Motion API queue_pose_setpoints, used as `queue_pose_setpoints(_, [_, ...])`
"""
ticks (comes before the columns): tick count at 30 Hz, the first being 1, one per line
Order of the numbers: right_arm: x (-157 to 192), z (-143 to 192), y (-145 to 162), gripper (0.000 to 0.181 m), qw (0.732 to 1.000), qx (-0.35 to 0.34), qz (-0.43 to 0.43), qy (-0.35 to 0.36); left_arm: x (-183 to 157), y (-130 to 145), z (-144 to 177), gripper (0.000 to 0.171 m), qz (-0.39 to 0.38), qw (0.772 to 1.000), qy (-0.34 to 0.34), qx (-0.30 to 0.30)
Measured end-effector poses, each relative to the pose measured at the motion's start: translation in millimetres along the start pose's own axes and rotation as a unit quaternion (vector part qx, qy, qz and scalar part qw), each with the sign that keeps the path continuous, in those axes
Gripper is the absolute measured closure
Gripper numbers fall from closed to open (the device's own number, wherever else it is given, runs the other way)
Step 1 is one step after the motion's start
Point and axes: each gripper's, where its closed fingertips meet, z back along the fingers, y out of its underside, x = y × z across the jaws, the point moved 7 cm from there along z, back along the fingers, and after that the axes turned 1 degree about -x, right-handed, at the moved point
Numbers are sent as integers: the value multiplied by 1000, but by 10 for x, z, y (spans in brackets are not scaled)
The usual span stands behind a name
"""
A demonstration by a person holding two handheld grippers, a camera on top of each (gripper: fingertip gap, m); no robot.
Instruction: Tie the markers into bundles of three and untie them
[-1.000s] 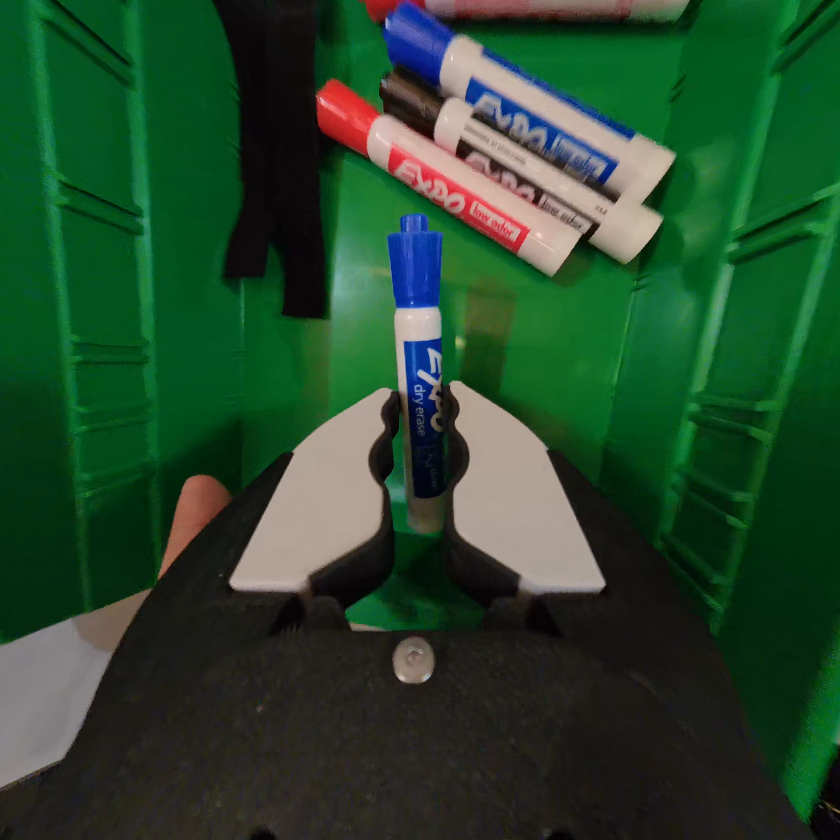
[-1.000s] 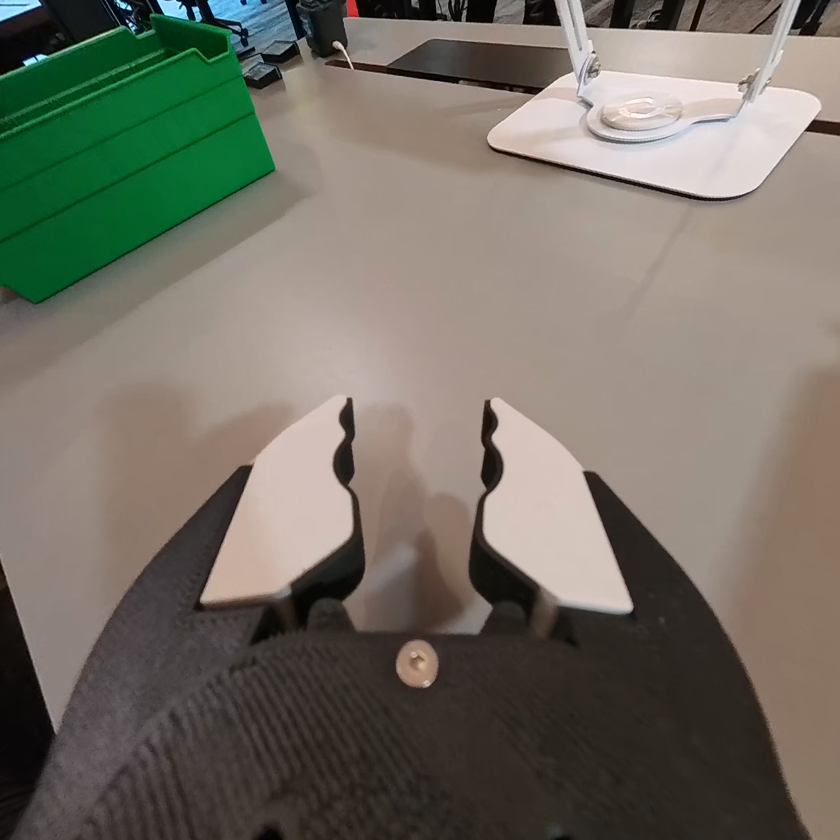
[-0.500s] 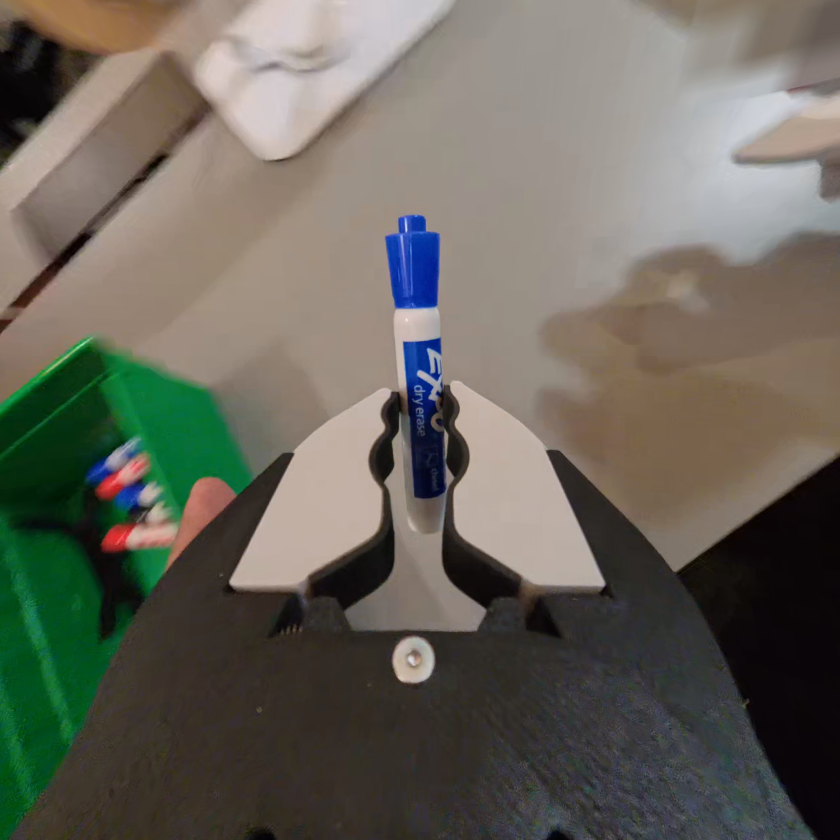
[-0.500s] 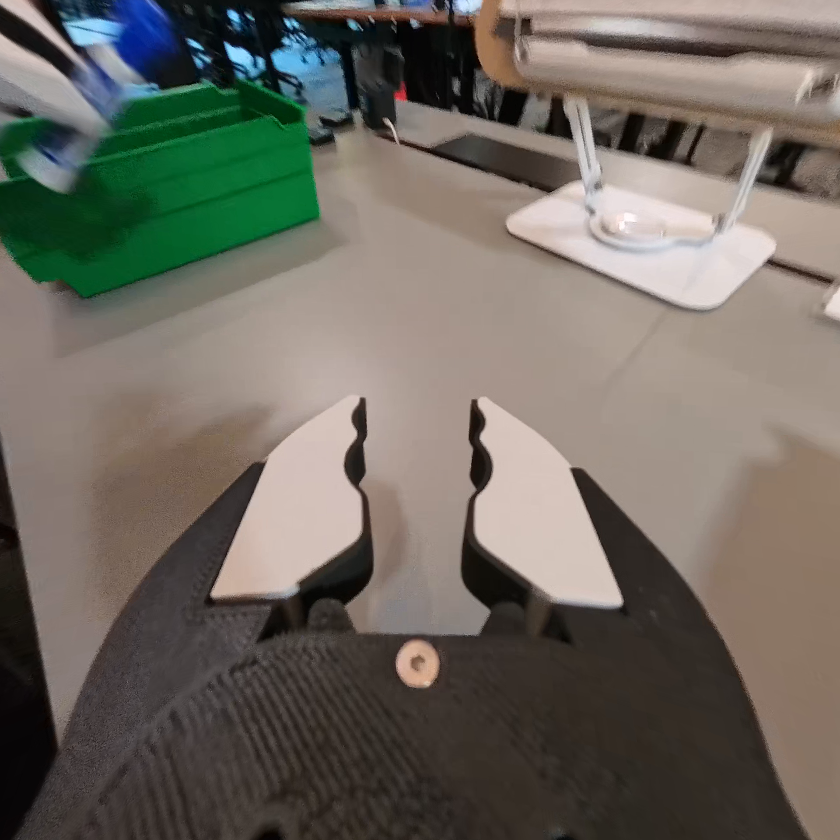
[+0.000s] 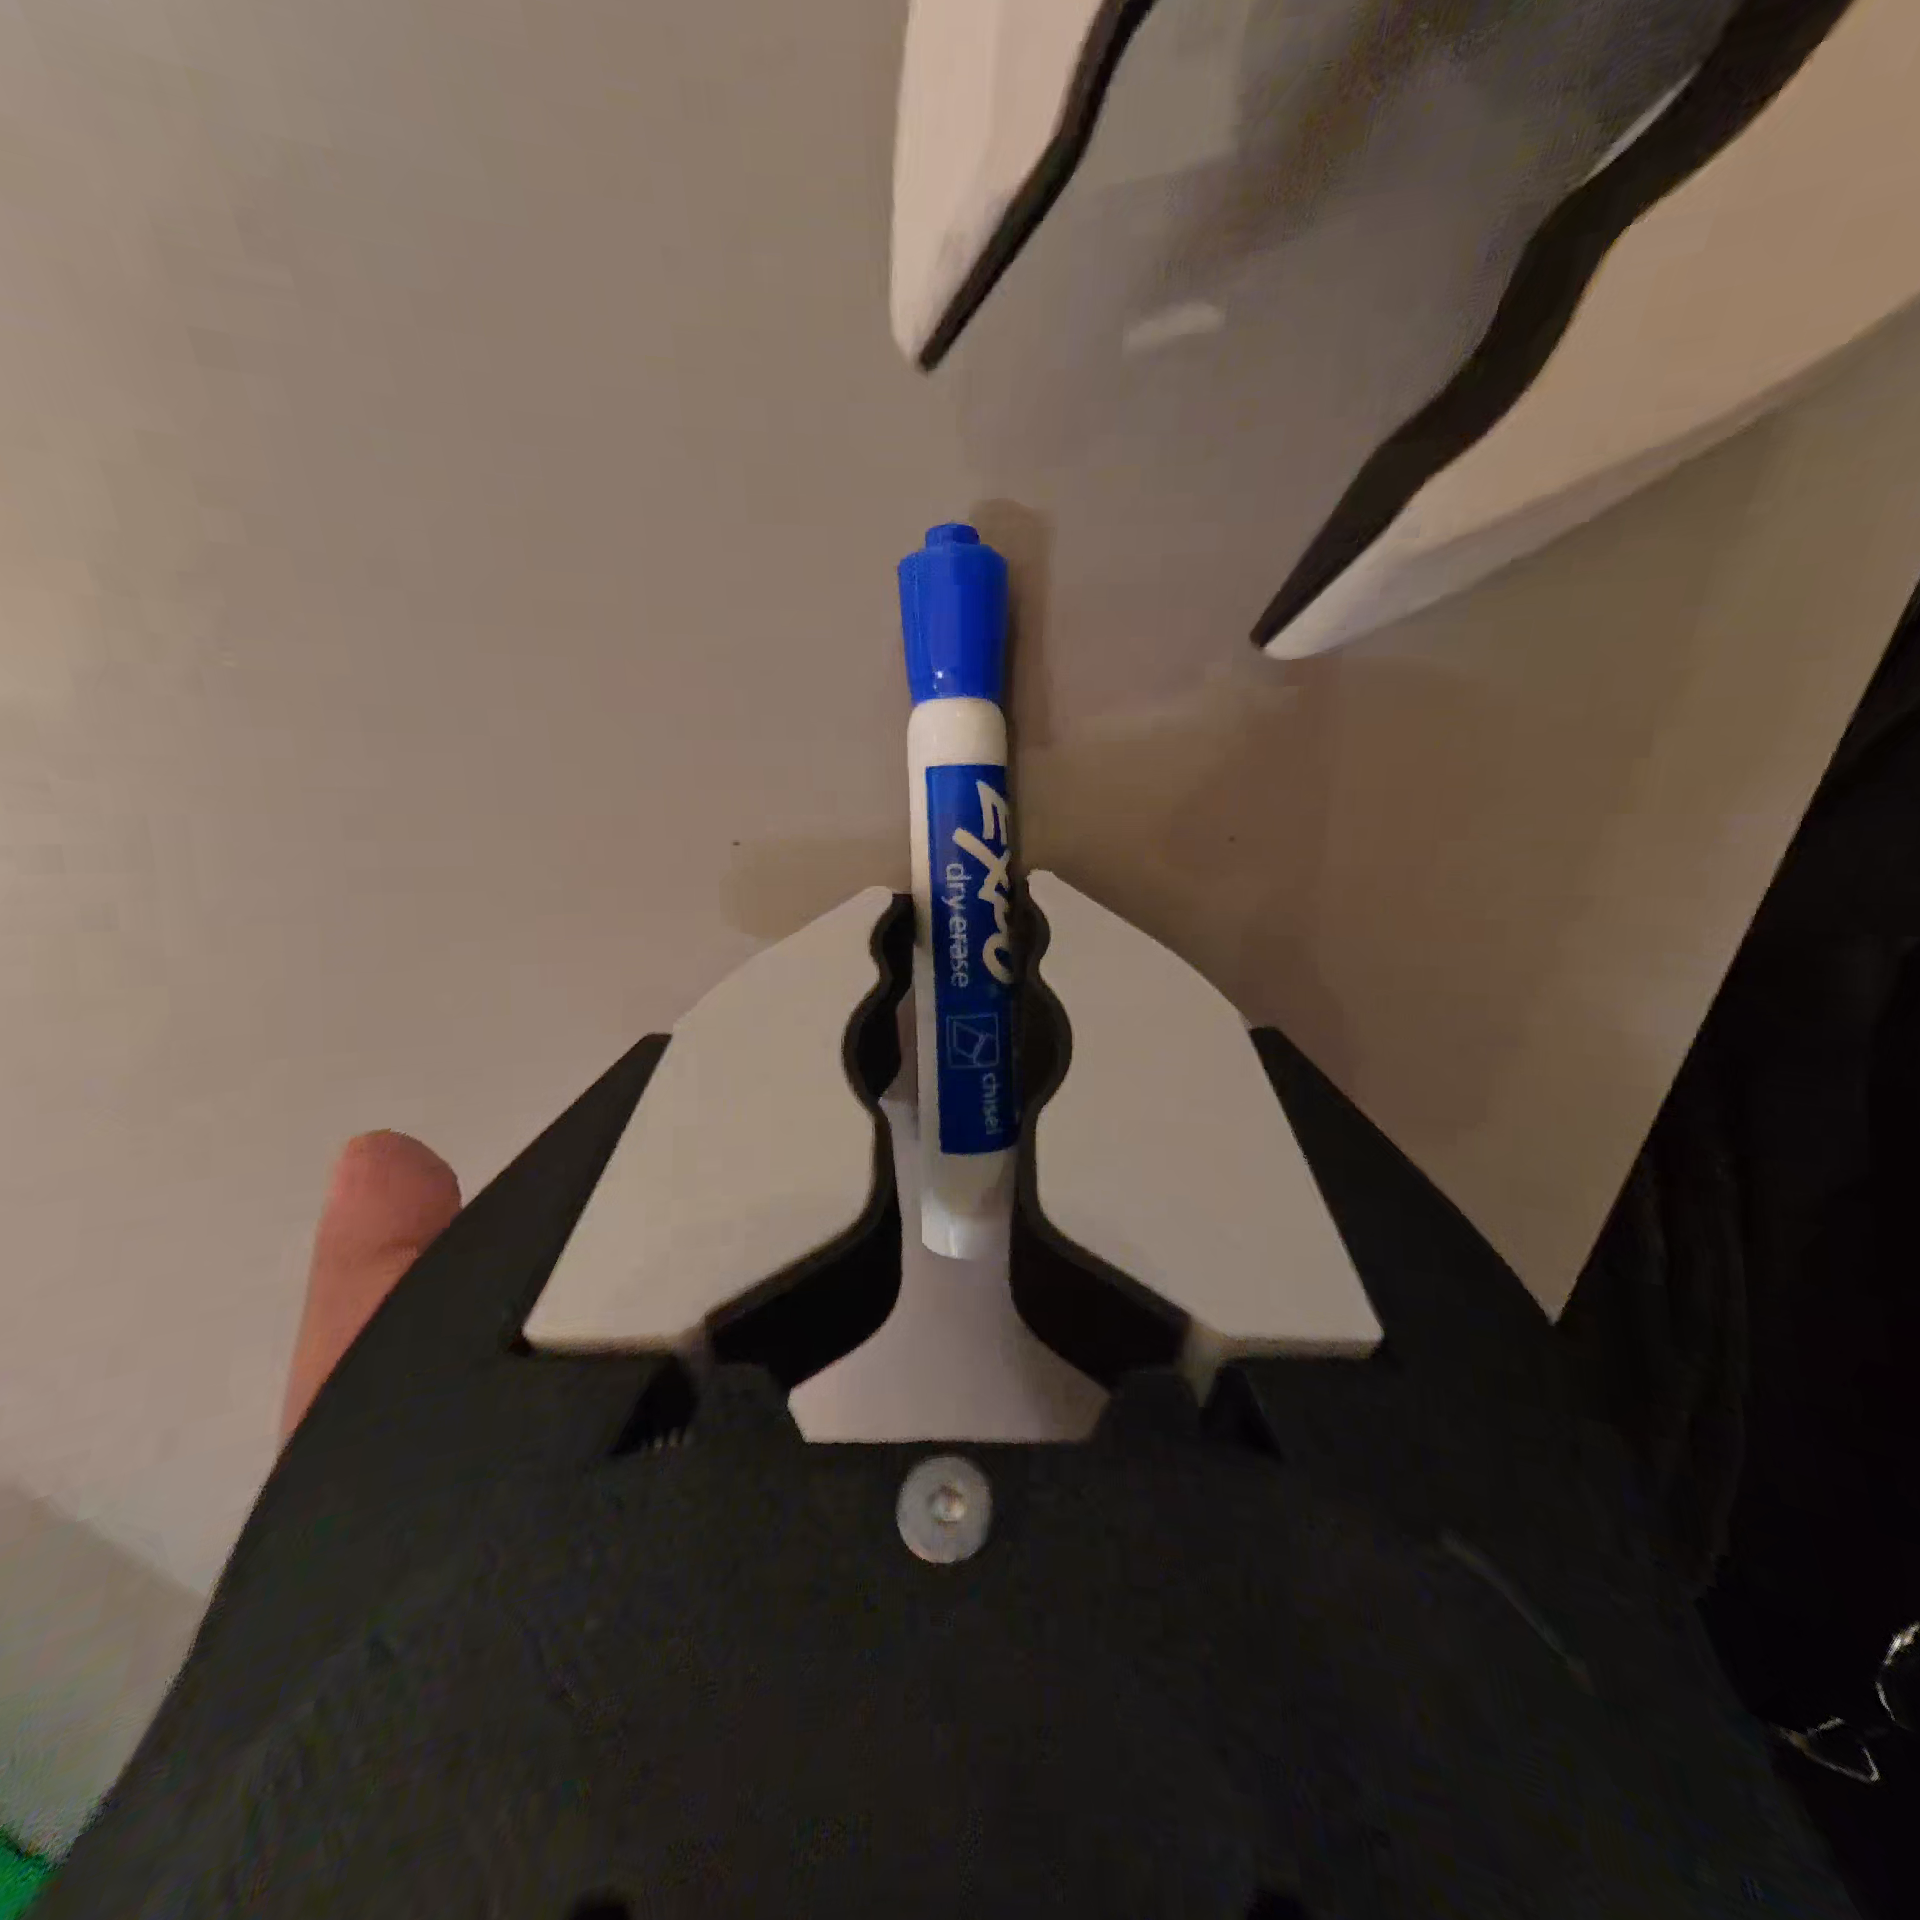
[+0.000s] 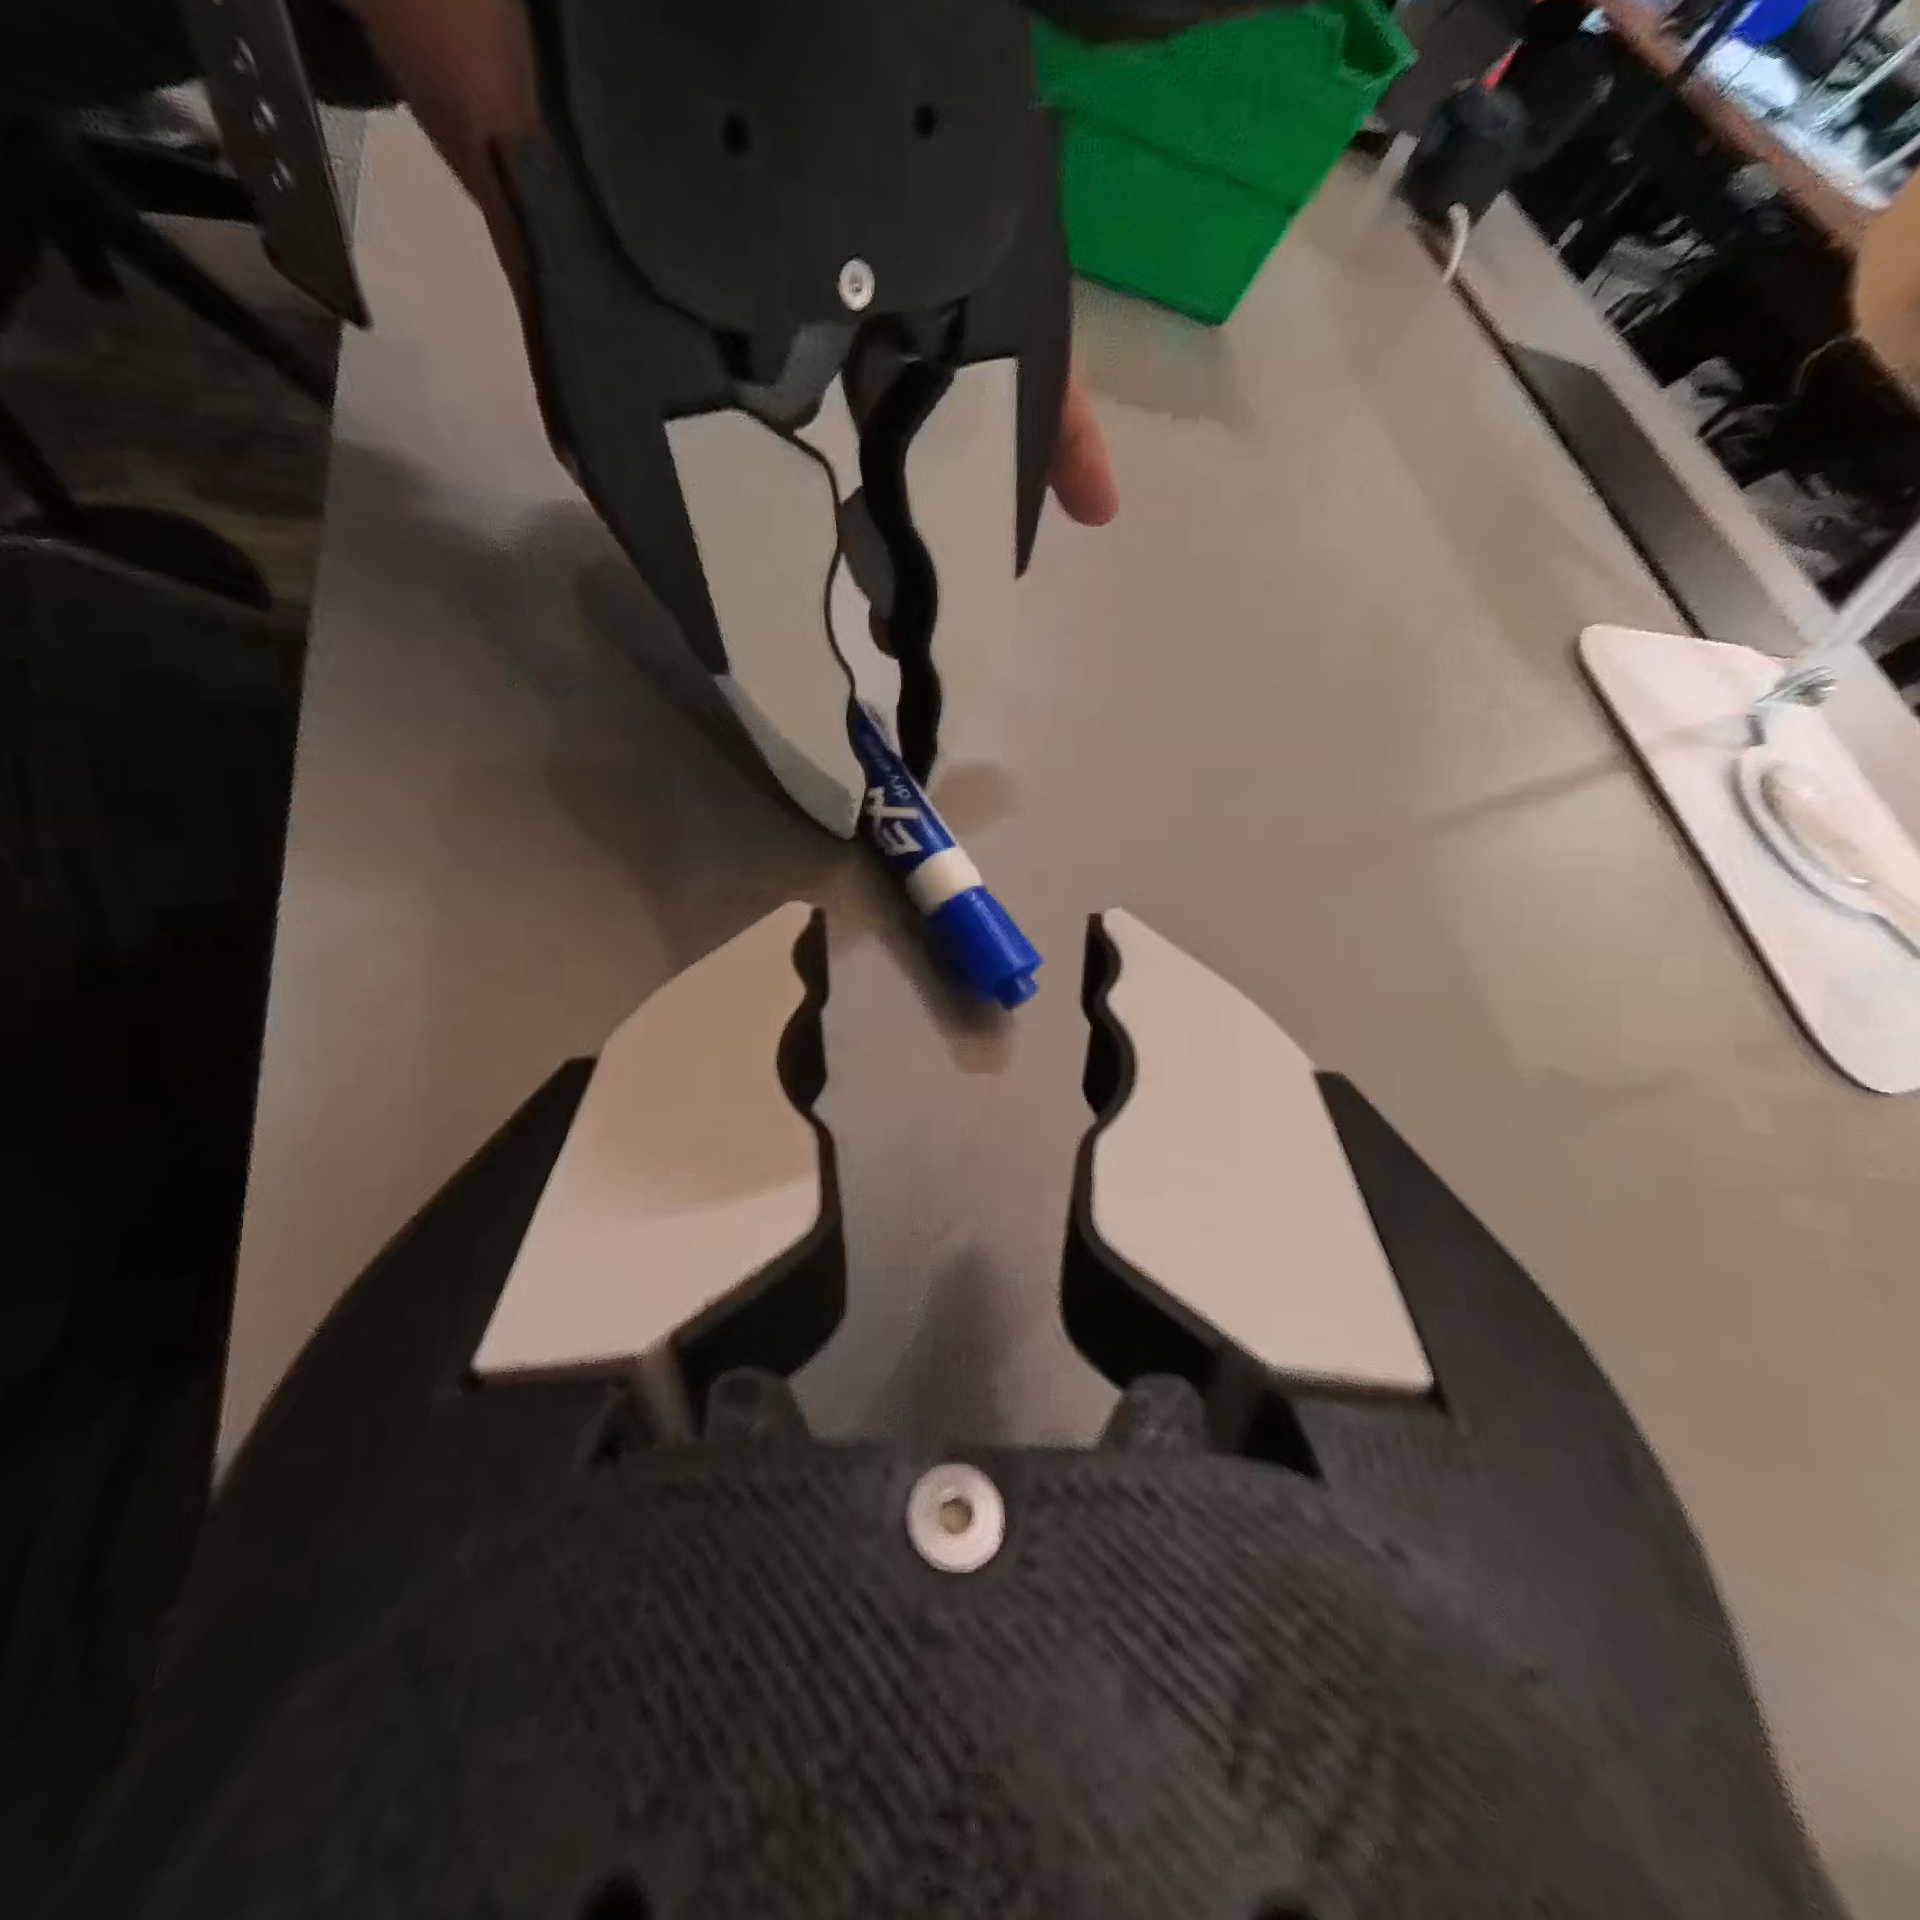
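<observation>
My left gripper [image 5: 961, 896] is shut on a blue marker [image 5: 954, 727] with a white barrel and holds it by the barrel, cap pointing forward, low over the grey table [image 5: 416, 520]. In the right wrist view the left gripper [image 6: 878, 795] comes down from the top and the marker [image 6: 940, 883] slants toward my right gripper [image 6: 956, 920]. The right gripper is open and empty, and the marker's cap lies just ahead of the gap between its tips. The right gripper [image 5: 1091, 499] also shows open at the top right of the left wrist view.
A green bin [image 6: 1195, 156] stands on the table behind the left gripper. A white stand base [image 6: 1766, 831] lies at the right. The table's left edge borders a dark chair [image 6: 125, 935]. A person's finger [image 5: 364, 1226] rests beside the left gripper. Some 7 centimetres of space lies between my two pairs of fingers. Left tips and right tips are each some 35 centimetres from the white stand base [image 6: 1766, 831].
My left gripper has carried the blue marker out of the green bin and down to the table in front of the right gripper. The right gripper has turned toward it, still open.
</observation>
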Motion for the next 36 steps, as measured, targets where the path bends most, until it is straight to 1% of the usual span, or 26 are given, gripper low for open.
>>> queue_pose_setpoints(3, [55,-105,40,130,999,36,32,11,-52,-16,-9,150,-33,999,-3,-12])
queue_pose_setpoints(6, [141,-191,100,131,997,71,32,-14,-240,-29,-15,150,-102,992,47,-62])
queue_pose_setpoints(7, [169,-209,117,132,996,84,29,-26,-271,-20,-18,150,-119,989,46,-77])
queue_pose_setpoints(8, [203,-210,113,142,995,90,25,-47,-278,-6,-18,150,-134,987,38,-84])
queue_pose_setpoints(9, [238,-211,113,156,993,98,23,-65,-280,5,-13,150,-137,986,34,-86])
queue_pose_setpoints(10, [260,-214,108,163,992,105,26,-72,-275,9,-9,150,-132,987,34,-86])
queue_pose_setpoints(12, [261,-221,89,164,989,123,39,-67,-263,18,-3,149,-117,989,34,-83])
queue_pose_setpoints(13, [255,-221,81,164,988,132,42,-64,-245,28,3,144,-103,991,26,-84])
queue_pose_setpoints(15, [218,-200,65,164,990,130,36,-51,-160,49,29,112,-73,993,-1,-91])
queue_pose_setpoints(16, [187,-176,57,164,992,119,30,-42,-108,61,42,100,-54,994,-7,-98])
queue_pose_setpoints(18, [105,-107,59,164,994,100,16,-26,-9,91,56,86,-3,993,1,-119])
queue_pose_setpoints(21, [-44,2,90,164,997,77,-9,1,118,110,86,83,94,982,45,-158])
queue_pose_setpoints(23, [-139,63,111,164,998,57,-25,20,204,80,136,74,177,960,88,-200])
queue_pose_setpoints(24, [-181,90,118,164,998,48,-32,30,249,57,169,73,221,942,118,-224])
queue_pose_setpoints(25, [-222,113,121,164,998,40,-37,41,307,35,205,73,267,918,148,-254])
queue_pose_setpoints(26, [-260,133,124,164,997,33,-40,52,373,22,241,74,314,888,177,-285])
queue_pose_setpoints(27, [-293,148,128,164,997,28,-43,62,444,21,272,77,358,855,206,-314])
queue_pose_setpoints(28, [-325,160,133,164,996,25,-46,72,519,38,293,84,399,822,229,-337])
queue_pose_setpoints(29, [-352,166,136,164,995,21,-49,83,583,66,303,89,429,794,245,-355])
queue_pose_setpoints(30, [-368,166,133,164,995,14,-52,89,625,96,300,94,443,781,250,-363])
queue_pose_setpoints(31, [-377,162,126,164,994,7,-55,93,648,119,284,99,446,782,245,-360])
queue_pose_setpoints(32, [-385,154,116,164,994,0,-56,97,656,134,265,100,442,791,233,-353])
queue_pose_setpoints(33, [-386,143,105,164,993,-5,-55,100,652,132,256,107,432,801,224,-349])
queue_pose_setpoints(34, [-379,130,93,164,994,-7,-51,100,625,108,267,121,418,803,233,-354])
queue_pose_setpoints(35, [-368,112,88,164,994,-7,-46,99,594,71,286,132,407,798,253,-365])
queue_pose_setpoints(36, [-351,92,88,164,995,-3,-39,96,571,38,296,138,407,789,267,-374])
